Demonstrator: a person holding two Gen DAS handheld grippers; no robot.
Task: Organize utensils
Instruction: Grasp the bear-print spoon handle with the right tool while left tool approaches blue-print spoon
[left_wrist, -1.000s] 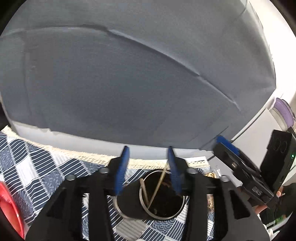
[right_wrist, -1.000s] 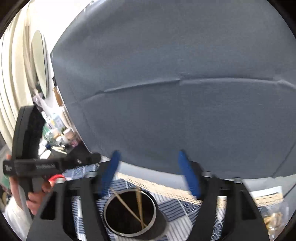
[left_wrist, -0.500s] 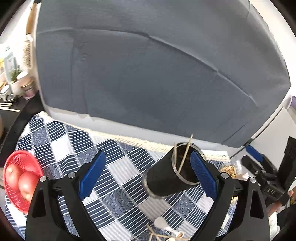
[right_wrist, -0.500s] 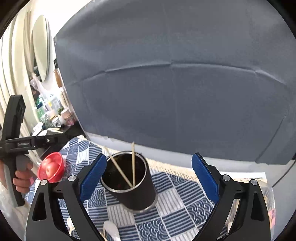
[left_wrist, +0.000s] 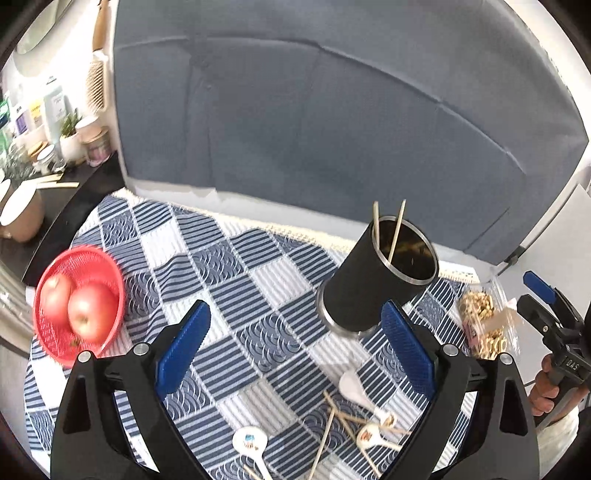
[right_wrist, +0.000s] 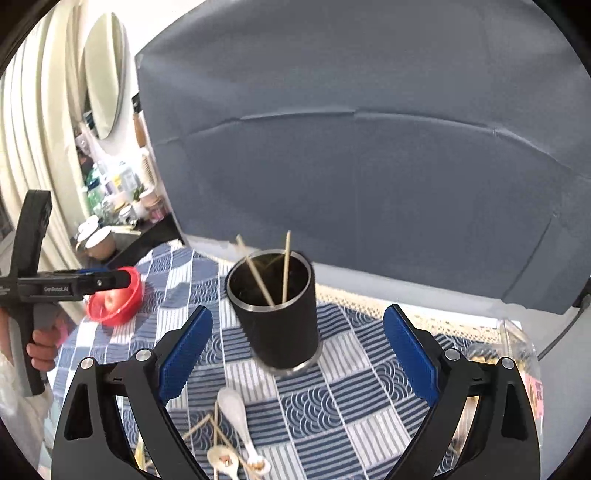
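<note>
Left fingers: left gripper (left_wrist: 293, 354) has its blue pads (left_wrist: 183, 345) spread wide, nothing between them, above the table.
Right fingers: right gripper (right_wrist: 297, 356) likewise spread wide and empty; its blue pads (right_wrist: 186, 354) flank the cup in its own view without touching it.
Cup vs fingers: black cup (left_wrist: 373, 280) stands on the checked tablecloth (left_wrist: 236, 280) toward the table's far edge, beyond the left gripper's right pad and apart from it; in the right wrist view it (right_wrist: 277, 317) sits between and ahead of the two pads.
Cup contents: two wooden chopsticks (left_wrist: 395, 229) lean inside, tips above the steel rim; seen crossing in the right view (right_wrist: 271, 269).
Loose utensils: white ceramic spoons (left_wrist: 354, 387) and scattered chopsticks (left_wrist: 325, 439) lie on the cloth at the near edge, in front of the cup; the same spoons (right_wrist: 232, 410) show below the cup in the right view.
Red basket: red basket (left_wrist: 79, 299) at the table's left edge holds two apples (left_wrist: 88, 310).
Snack box: clear box of nuts (left_wrist: 480, 325) at the right edge.
</note>
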